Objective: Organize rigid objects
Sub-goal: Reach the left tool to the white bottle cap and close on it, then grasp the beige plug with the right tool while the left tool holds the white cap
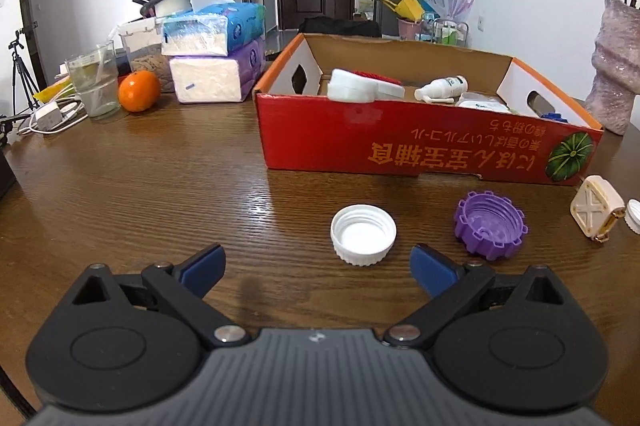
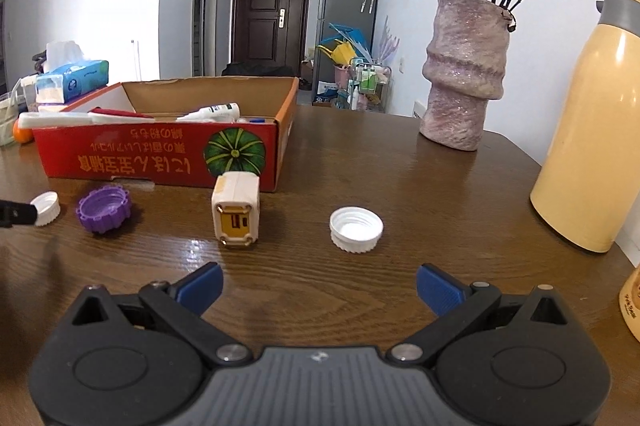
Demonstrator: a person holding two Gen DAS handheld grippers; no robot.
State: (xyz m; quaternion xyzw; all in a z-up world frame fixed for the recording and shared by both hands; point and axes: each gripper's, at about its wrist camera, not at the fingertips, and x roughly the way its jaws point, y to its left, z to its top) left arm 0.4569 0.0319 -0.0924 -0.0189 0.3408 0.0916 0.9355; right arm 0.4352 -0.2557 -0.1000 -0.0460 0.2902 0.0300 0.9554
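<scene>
On the wooden table [image 1: 140,186] a white cap [image 1: 363,234] lies upturned just beyond my left gripper [image 1: 318,270], which is open and holds nothing. A purple toothed cap [image 1: 489,225] lies to its right, then a cream cube-shaped charger [image 1: 596,212]. In the right wrist view my right gripper [image 2: 320,286] is open and empty, with a second white cap [image 2: 356,228] just ahead and the cream charger [image 2: 236,211] ahead left. Farther left are the purple cap [image 2: 104,208] and the first white cap [image 2: 47,208]. The red cardboard box [image 1: 420,146] [image 2: 160,158] holds white bottles and other items.
Tissue packs [image 1: 216,54], a glass [image 1: 96,82], an orange [image 1: 139,91] and cables [image 1: 52,118] crowd the table's left rear. A pink vase [image 2: 464,74] with roses and a yellow thermos [image 2: 592,130] stand at the right. A tip of the left gripper [image 2: 16,213] shows at the right view's left edge.
</scene>
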